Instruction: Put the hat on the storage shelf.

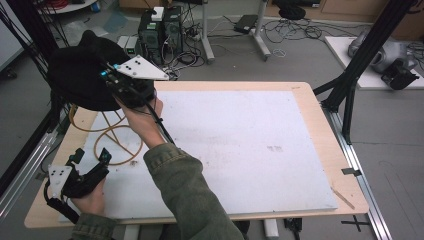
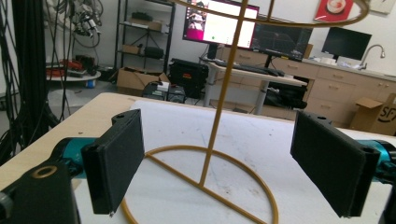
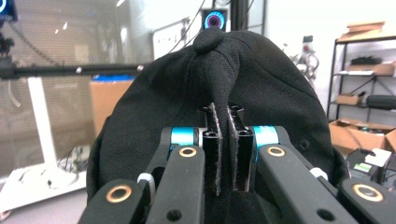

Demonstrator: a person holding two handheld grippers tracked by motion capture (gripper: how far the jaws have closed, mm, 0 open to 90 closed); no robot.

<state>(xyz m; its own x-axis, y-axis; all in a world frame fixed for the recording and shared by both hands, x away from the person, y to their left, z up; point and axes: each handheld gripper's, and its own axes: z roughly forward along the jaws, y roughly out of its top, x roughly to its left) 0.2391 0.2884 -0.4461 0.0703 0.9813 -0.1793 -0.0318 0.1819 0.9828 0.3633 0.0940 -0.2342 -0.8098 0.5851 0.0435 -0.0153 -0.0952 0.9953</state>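
My right tool [image 3: 223, 140] pinches a fold of the black cap [image 3: 261, 79], held above the yellow wire stand [image 2: 212, 140], probably clear of it. My left tool [image 2: 233, 163] gapes wide around the stand's post, low over the tabletop [image 1: 250, 145].

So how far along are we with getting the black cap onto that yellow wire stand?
Done: the right tool is shut on a fold of the black cap and holds it up over the table's far left corner. In hand: the cap hangs above the yellow wire stand, whether it touches the top ring is unclear. Left: seat it and release. The left tool waits open around the stand's base, not touching it.
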